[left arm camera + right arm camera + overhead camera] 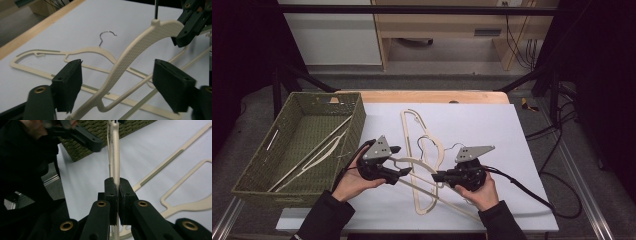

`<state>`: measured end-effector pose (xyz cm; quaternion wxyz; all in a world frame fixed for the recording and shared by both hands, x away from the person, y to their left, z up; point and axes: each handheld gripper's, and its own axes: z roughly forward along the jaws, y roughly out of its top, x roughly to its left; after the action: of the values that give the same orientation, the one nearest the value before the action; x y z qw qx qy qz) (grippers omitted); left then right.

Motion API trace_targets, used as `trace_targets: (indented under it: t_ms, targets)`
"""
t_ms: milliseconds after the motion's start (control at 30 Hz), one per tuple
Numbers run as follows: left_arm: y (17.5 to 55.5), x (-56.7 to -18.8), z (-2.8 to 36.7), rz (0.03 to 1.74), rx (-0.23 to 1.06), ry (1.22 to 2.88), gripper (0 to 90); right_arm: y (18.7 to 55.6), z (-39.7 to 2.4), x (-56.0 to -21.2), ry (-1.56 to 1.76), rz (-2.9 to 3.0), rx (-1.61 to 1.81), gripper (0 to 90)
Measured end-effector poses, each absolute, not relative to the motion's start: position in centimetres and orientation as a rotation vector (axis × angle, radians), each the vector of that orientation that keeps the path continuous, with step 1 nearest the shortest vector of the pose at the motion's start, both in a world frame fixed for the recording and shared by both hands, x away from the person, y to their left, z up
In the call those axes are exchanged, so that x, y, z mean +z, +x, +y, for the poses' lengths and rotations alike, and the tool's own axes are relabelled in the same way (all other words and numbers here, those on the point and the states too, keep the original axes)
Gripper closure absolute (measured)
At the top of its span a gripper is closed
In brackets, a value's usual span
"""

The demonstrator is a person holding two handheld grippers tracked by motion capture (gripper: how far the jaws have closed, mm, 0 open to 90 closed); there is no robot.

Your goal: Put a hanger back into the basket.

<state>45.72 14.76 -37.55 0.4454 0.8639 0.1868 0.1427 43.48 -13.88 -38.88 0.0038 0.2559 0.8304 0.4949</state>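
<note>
Hanger (114, 150) in right hand-held gripper (117, 185)

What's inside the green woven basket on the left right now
Inside the green woven basket, cream hangers lie slanted along the bottom, probably two, overlapping. The near wall hides their lower ends and that part of the floor.

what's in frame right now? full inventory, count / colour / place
held hanger: 1, cream, lifted between the two grippers, over the hangers on the sheet
hangers on sheet: at least 2, cream, overlapping mid-sheet
hangers in basket: looks like 2, cream, lying slantwise inside
basket: 1, olive woven, left of sheet
sheet: 1, white, covers table
table: 1, wood, far edge showing
left gripper: black, open, hanger shoulder between its jaws
right gripper: black, shut on held hanger
hands: 2, dark sleeves, bottom edge
</note>
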Motion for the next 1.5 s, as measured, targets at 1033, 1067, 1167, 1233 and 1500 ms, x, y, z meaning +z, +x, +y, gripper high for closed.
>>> trace_targets:
  t_ms: [1033,1067,1167,1233,1500]
  targets:
    - [42.8,-39.1,14.2,0.396,0.219,2.194,83.1,43.1,-13.8,-39.5,0.743,2.501,1.463,62.3]
    - [42.7,-39.1,14.1,0.39,0.211,2.197,83.8,43.1,-13.9,-39.5,0.746,2.491,1.466,61.1]
    - [42.2,-39.1,13.7,0.377,0.211,2.207,86.1,43.1,-14.3,-39.5,0.759,2.46,1.476,55.8]
    - [42.0,-39.1,13.5,0.381,0.237,2.208,86.3,43.1,-14.7,-39.4,0.774,2.432,1.485,51.5]
    - [41.8,-38.2,14.0,0.444,0.273,2.141,86.3,42.8,-17.4,-38.8,0.859,2.271,1.517,30.8]
